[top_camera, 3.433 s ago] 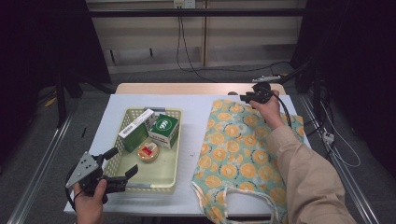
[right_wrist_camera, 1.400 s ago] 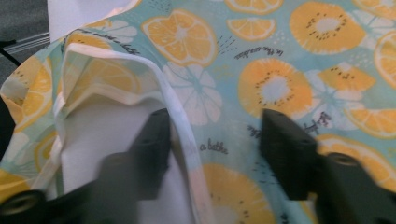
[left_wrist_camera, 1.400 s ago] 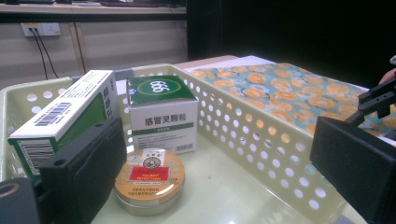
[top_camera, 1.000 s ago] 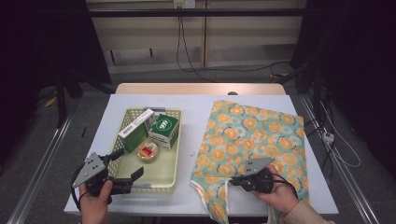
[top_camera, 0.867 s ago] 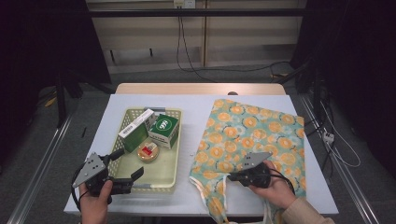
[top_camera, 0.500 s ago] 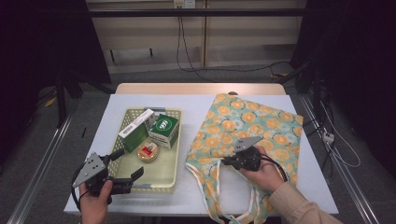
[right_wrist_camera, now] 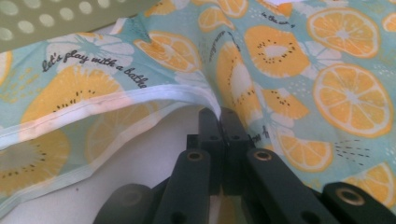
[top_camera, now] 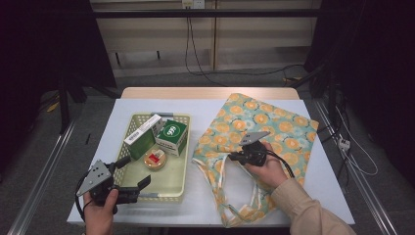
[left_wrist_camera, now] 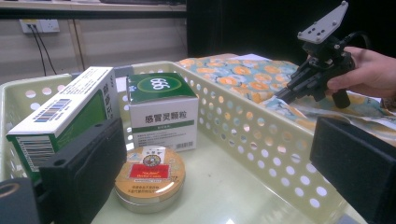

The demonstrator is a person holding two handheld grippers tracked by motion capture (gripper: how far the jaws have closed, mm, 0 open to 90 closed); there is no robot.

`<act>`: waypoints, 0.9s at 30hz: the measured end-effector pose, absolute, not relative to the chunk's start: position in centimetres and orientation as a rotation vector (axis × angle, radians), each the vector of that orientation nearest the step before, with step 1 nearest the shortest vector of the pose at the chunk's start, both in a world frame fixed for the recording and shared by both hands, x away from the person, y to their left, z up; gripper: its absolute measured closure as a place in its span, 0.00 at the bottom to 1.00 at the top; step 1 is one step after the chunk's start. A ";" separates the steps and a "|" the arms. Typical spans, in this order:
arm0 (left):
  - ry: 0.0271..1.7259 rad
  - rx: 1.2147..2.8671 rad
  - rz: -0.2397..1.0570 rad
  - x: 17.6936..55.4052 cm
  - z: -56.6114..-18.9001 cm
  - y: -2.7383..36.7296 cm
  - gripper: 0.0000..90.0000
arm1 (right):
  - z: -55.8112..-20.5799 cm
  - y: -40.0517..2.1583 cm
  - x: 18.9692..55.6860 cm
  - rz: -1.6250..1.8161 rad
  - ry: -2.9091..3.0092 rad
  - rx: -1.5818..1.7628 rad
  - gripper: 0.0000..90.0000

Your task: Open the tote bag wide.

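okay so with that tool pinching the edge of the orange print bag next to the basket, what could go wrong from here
The right tool is shut on just the thin rim of the fabric bag, so the cloth may slip free when pulled. The bag's handles lie loose at the table's near edge and might snag or drag off. The bag lies close beside the basket, so pulling it that way could nudge the basket and the boxes in it.

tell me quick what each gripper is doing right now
Left gripper: open, holding nothing, at the near end of the basket.
Right gripper: shut on the bag, pinching the hem of its opening.
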State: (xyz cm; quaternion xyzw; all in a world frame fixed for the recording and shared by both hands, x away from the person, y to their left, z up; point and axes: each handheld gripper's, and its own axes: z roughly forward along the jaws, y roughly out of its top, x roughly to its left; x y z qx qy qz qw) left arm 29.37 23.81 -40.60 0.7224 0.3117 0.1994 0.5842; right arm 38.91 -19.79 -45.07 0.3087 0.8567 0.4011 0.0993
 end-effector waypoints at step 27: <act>0.727 1.681 0.462 29.3 -40.5 23.6 0.04 | -43.4 -18.2 36.0 1.224 2.611 0.874 0.48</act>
